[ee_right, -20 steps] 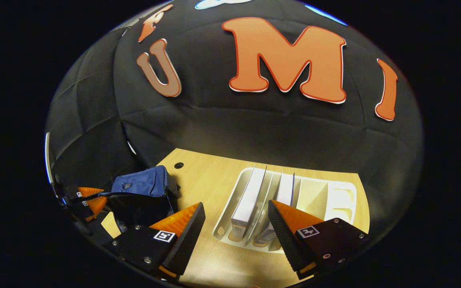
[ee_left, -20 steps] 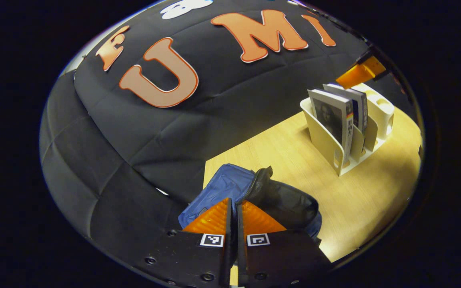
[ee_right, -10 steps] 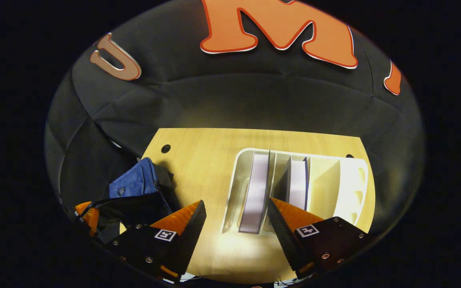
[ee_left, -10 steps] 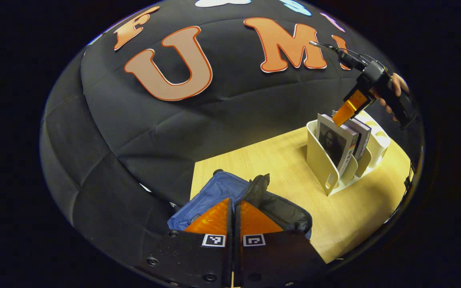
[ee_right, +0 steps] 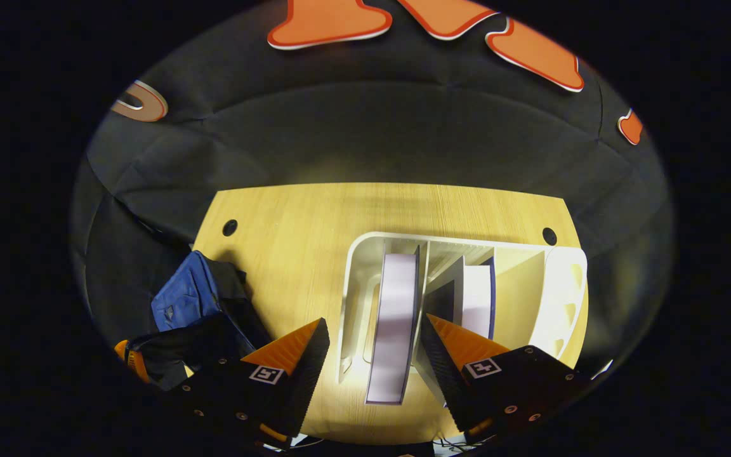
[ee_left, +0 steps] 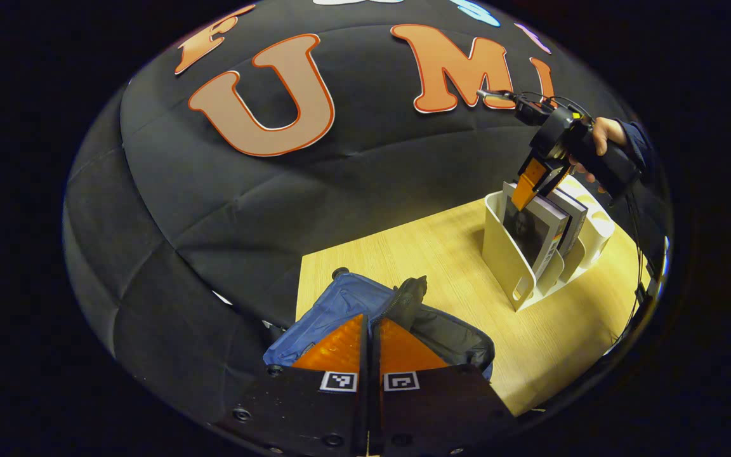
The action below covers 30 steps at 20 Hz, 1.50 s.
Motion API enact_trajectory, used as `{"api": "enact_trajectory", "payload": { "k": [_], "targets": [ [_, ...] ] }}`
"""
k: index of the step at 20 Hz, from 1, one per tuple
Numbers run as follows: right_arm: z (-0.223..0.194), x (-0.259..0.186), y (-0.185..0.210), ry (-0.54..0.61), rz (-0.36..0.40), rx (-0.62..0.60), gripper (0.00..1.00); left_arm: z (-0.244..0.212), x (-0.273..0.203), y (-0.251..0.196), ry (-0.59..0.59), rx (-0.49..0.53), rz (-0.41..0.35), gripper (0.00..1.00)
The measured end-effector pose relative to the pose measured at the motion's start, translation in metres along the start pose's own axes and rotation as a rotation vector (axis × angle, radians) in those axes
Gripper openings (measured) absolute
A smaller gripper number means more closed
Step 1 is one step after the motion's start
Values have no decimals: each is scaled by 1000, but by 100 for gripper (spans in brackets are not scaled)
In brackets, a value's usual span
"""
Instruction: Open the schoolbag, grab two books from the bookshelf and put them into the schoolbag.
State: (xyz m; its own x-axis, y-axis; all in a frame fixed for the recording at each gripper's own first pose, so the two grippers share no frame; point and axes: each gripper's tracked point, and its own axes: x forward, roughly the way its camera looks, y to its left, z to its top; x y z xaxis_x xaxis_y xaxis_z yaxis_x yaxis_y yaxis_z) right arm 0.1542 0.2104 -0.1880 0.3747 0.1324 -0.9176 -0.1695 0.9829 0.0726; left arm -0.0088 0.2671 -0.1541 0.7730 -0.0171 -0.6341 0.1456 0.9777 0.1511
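**A:** What is nearest to you on the left?

**B:** In the left gripper view, your left gripper (ee_left: 370, 330) sits at the bottom with its jaws pressed together on the dark rim of the blue schoolbag (ee_left: 353, 301). The bag lies on the near left corner of the light wooden table (ee_left: 441, 254), with its mouth gaping and the dark lining showing.

**A:** And on the right?

**B:** In the right gripper view, your right gripper (ee_right: 375, 339) looks almost straight down with its jaws wide apart. The top edge of the first book (ee_right: 394, 317) lies between the two fingers; neither finger touches it.

**A:** Where do the books stand?

**B:** In a white bookshelf (ee_right: 356, 279) with upright dividers, well apart from the schoolbag (ee_right: 181, 298). The first book fills the leftmost slot. A second book (ee_right: 476, 298) stands in the next slot, leaning a little. The slots further right hold no books.

**A:** What lies farther off?

**B:** In the left gripper view, your hand (ee_left: 600, 136) holds the right gripper (ee_left: 533, 184) just above the bookshelf (ee_left: 505, 244), tips at the book's (ee_left: 533, 228) top edge.
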Motion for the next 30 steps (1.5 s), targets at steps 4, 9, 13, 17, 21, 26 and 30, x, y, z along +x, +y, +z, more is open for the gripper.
{"api": "enact_trajectory", "payload": {
  "k": [4, 9, 13, 17, 21, 26, 30],
  "targets": [
    [-10, 21, 2, 139, -8, 44, 68, -1, 0, -1, -2, 0, -15, 1],
    [-14, 30, -10, 203, -77, 45, 40, -6, 1, 0, -7, -25, -21, 1],
    [-16, 27, -9, 227, -49, 44, 34, -9, 3, -1, -9, -48, -27, 1],
    [-10, 10, -18, 204, -31, 57, 40, -12, 3, -4, -7, -62, -35, 1],
    [-3, -18, -27, 182, 18, 62, 29, -11, 5, -4, -6, -60, -36, 1],
    [6, -71, -28, 109, 117, 61, 28, -11, 4, -5, -2, -59, -36, 1],
    [8, -113, -28, 24, 203, 69, 28, -10, 4, -6, 2, -49, -38, 1]
  ]
}}
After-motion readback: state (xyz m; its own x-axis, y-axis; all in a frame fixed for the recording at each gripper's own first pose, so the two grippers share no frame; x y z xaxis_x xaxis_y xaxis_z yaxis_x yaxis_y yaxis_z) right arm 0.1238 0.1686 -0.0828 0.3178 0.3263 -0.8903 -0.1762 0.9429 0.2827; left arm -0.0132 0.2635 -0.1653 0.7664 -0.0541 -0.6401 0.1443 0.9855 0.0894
